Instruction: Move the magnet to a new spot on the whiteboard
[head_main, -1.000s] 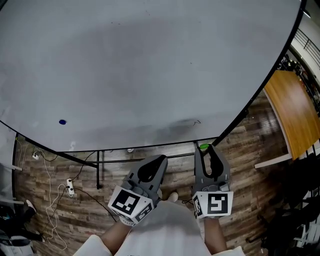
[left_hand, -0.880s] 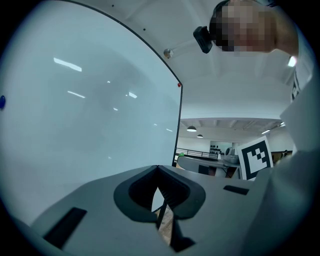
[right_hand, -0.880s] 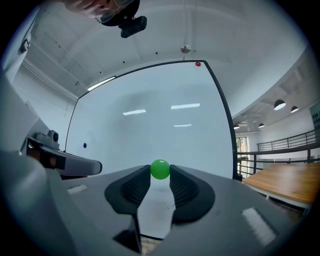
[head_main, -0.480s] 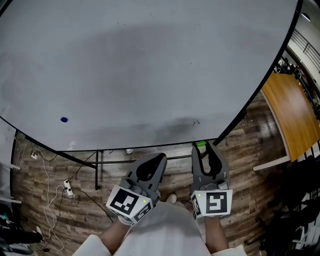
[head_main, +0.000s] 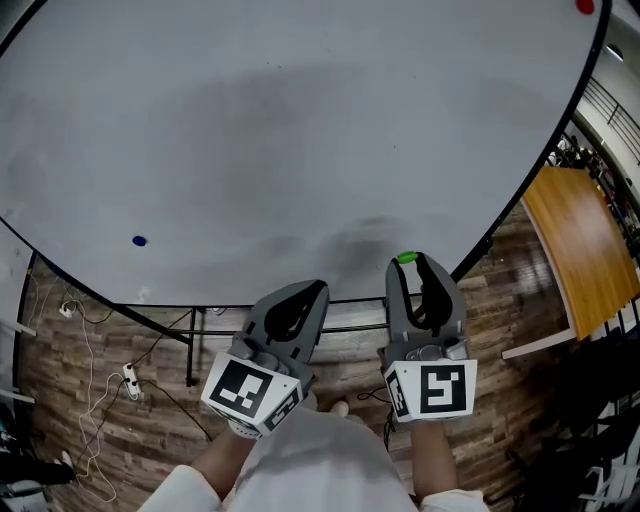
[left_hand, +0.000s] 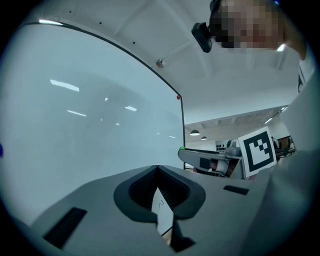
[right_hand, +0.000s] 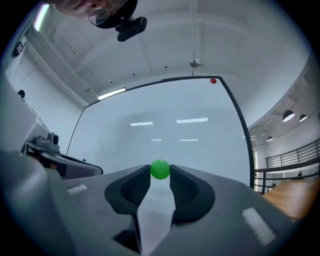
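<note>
A small green magnet (right_hand: 160, 169) sits pinched between the tips of my right gripper (right_hand: 160, 172), which is shut on it; in the head view the green magnet (head_main: 407, 258) shows at the tip of the right gripper (head_main: 415, 262), over the lower edge of the big whiteboard (head_main: 300, 130). My left gripper (head_main: 312, 287) is beside it on the left, jaws shut with nothing between them (left_hand: 157, 167). A blue magnet (head_main: 139, 241) is stuck at the board's lower left, and a red magnet (head_main: 585, 6) at its top right corner.
The whiteboard stands on a black frame (head_main: 195, 335) over a wooden floor. Cables and a power strip (head_main: 128, 377) lie on the floor at the left. A wooden tabletop (head_main: 585, 235) stands to the right. A faint pen mark (head_main: 372, 232) is on the board above the grippers.
Both grippers have risen toward the board's lower edge; the green magnet now overlaps the board. The view has shifted so the red magnet shows at top right.
</note>
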